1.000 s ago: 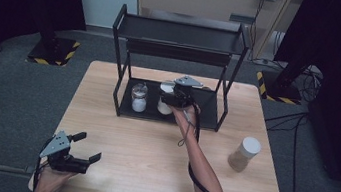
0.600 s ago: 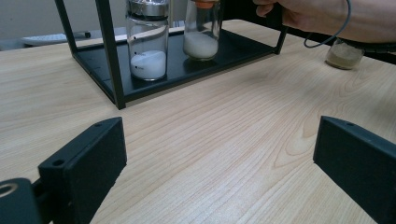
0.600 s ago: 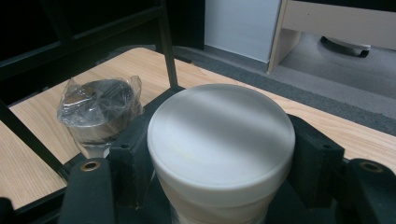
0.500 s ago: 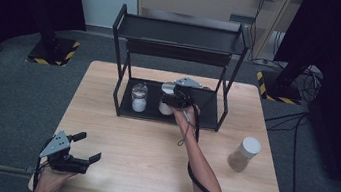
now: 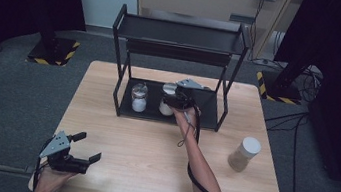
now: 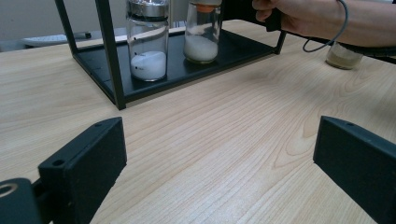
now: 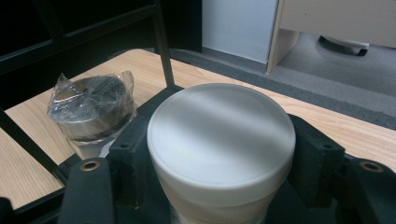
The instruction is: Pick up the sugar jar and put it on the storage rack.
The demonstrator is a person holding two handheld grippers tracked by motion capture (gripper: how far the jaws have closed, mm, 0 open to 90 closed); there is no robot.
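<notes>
While our right gripper (image 5: 174, 100) clamps the white-lidded jar (image 7: 220, 140) on the rack (image 5: 209, 112), we risk nudging the neighbouring jar (image 5: 139, 97), seemingly close.

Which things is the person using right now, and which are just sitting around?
In use:
- right gripper, shut on the white-lidded jar
- black rack, where that jar stands

Just sitting:
- foil-topped jar on the rack
- jar on the table
- left gripper, open and idle

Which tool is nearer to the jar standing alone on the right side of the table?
The right tool. It is at the rack's bottom shelf, closed on a white-lidded jar, left of the lone jar. The left tool is open at the table's near-left corner, farther away.
</notes>
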